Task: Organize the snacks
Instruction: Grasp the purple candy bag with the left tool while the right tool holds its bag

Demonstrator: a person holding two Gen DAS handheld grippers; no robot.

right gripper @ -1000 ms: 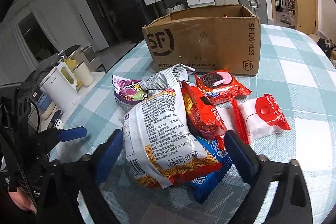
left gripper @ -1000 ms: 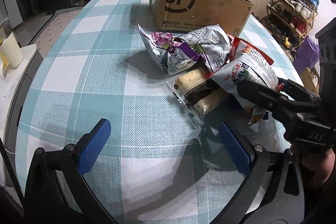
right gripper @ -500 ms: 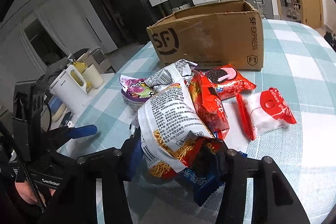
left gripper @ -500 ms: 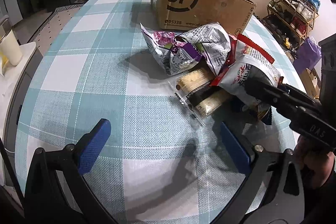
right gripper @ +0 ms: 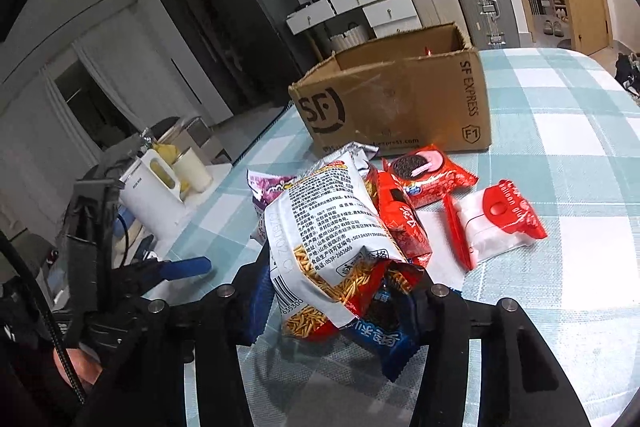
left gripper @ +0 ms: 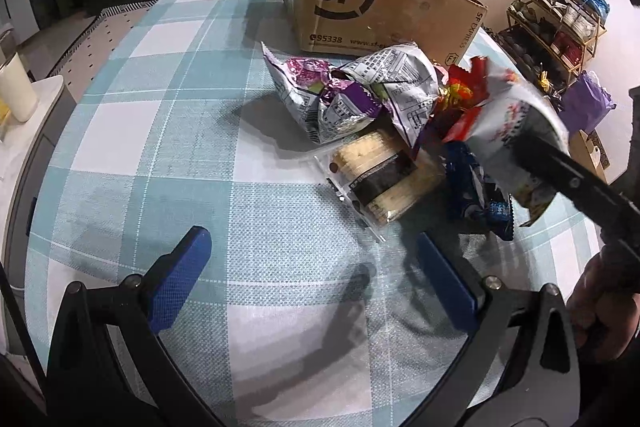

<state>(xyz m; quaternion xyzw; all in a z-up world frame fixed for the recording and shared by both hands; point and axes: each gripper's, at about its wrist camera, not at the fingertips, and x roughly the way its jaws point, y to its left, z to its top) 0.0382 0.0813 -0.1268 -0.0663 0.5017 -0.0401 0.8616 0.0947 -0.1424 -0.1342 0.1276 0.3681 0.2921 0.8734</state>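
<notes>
Noodles bag (right gripper: 320, 247), light and crinkly, sits pinched at its bottom in my right gripper (right gripper: 340, 291), just closed; left gripper (left gripper: 316, 279) wide, empty.

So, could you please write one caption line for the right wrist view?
Right tongs shut on the noodle snack bag, other snacks and the cardboard box behind it.
</notes>
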